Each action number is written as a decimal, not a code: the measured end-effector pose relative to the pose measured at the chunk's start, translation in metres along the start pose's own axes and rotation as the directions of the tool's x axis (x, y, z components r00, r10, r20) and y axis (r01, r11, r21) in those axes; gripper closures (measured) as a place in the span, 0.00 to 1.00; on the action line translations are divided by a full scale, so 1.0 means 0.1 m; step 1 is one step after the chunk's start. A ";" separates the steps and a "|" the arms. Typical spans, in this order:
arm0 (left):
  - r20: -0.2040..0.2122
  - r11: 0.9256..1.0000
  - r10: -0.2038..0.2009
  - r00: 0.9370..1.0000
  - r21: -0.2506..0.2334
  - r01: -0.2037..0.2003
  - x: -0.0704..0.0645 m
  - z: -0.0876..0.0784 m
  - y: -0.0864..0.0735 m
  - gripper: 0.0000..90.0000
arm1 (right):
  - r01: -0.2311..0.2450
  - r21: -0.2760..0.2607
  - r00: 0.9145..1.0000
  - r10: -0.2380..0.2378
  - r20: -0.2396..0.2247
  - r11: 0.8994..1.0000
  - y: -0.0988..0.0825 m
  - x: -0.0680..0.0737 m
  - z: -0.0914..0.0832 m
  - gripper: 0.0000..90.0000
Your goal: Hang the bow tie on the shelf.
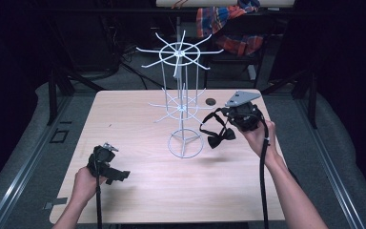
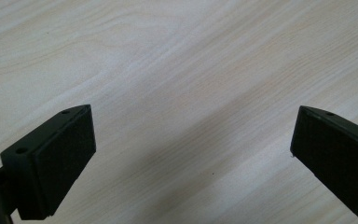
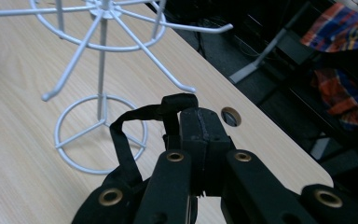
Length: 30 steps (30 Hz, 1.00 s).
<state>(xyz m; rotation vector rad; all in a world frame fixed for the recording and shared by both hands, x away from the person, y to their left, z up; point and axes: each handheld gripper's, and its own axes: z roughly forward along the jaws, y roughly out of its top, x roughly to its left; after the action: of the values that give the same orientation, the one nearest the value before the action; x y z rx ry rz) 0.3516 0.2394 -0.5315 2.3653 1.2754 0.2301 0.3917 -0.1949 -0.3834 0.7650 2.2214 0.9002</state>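
A white wire rack (image 1: 183, 102) with hooked arms on two tiers stands mid-table on a ring base (image 3: 100, 133). My right gripper (image 1: 225, 114) is raised to its right, shut on the strap of a black bow tie (image 1: 221, 136) that dangles below it over the table. In the right gripper view the strap (image 3: 135, 116) loops out from between the closed jaws, near a lower rack hook (image 3: 184, 86). My left gripper (image 1: 119, 175) rests low at the front left, open, nothing between its pads (image 2: 63, 163) but bare wood.
The light wood table (image 1: 138, 186) has a small round hole (image 1: 210, 101) behind the right gripper. A plaid cloth (image 1: 226, 24) hangs on a frame beyond the table's far edge. Dark floor and metal rails surround the table.
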 end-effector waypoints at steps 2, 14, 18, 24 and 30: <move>0.001 1.000 0.004 1.000 0.000 -0.004 -0.01 0.00 0.00 0.00 | 0.010 -0.009 1.000 -0.010 0.001 1.000 0.03 0.01 0.02 1.00; 0.004 1.000 0.004 1.000 0.001 -0.004 -0.01 0.00 0.00 0.00 | 0.019 -0.005 1.000 -0.019 0.014 1.000 0.17 -0.05 0.10 1.00; 0.006 1.000 0.007 1.000 0.005 -0.007 -0.02 0.00 0.00 0.00 | 0.008 -0.015 1.000 -0.009 -0.008 1.000 0.20 -0.10 0.17 1.00; 0.009 1.000 0.007 1.000 0.006 -0.007 -0.01 0.00 0.00 0.00 | 0.017 -0.008 1.000 -0.017 -0.015 1.000 0.25 -0.10 0.28 1.00; 0.010 1.000 0.009 1.000 0.002 -0.009 -0.02 0.01 0.00 0.00 | 0.015 0.009 1.000 -0.014 -0.015 1.000 0.25 -0.10 0.33 1.00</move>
<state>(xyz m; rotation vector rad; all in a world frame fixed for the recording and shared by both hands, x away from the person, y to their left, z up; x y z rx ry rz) 0.3509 0.2373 -0.5317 2.3709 1.2615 0.2202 0.4292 -0.1739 -0.3806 0.7476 2.2420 0.8923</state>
